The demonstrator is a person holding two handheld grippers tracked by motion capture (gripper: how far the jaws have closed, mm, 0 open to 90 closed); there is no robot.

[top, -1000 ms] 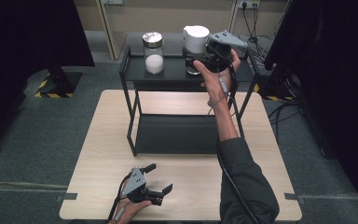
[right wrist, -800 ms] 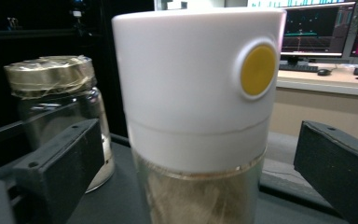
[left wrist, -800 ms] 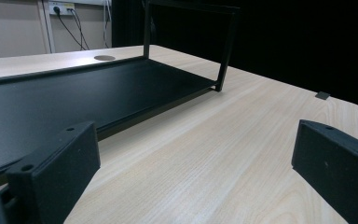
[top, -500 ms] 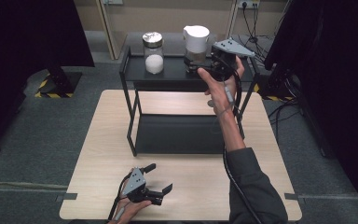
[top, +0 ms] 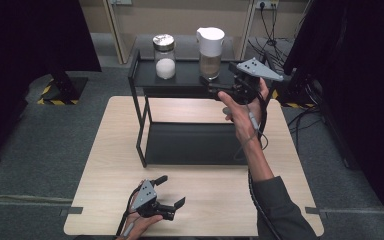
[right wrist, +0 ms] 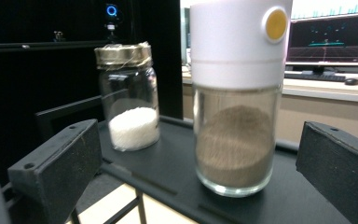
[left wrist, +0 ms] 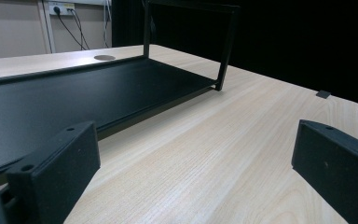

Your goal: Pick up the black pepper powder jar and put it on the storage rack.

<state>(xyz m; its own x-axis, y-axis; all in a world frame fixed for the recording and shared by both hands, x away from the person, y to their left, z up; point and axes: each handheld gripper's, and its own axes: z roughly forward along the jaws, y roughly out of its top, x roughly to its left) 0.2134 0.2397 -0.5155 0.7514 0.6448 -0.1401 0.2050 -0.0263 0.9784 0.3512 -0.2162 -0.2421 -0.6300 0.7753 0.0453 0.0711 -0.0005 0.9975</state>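
High view shows the black rack (top: pixel 142 120) on the wooden table (top: pixel 105 165). On its top shelf, the white-capped jar (top: pixel 210 52) of brown powder stands directly in front of the right gripper (top: pixel 215 91), whose jaws have just been opening and are wide, with nothing between them. The salt jar (top: pixel 164 56) stands beside it. To grip well, the jaws should go level around the glass, under the cap. The left gripper (top: pixel 172 192) rests open near the table edge.
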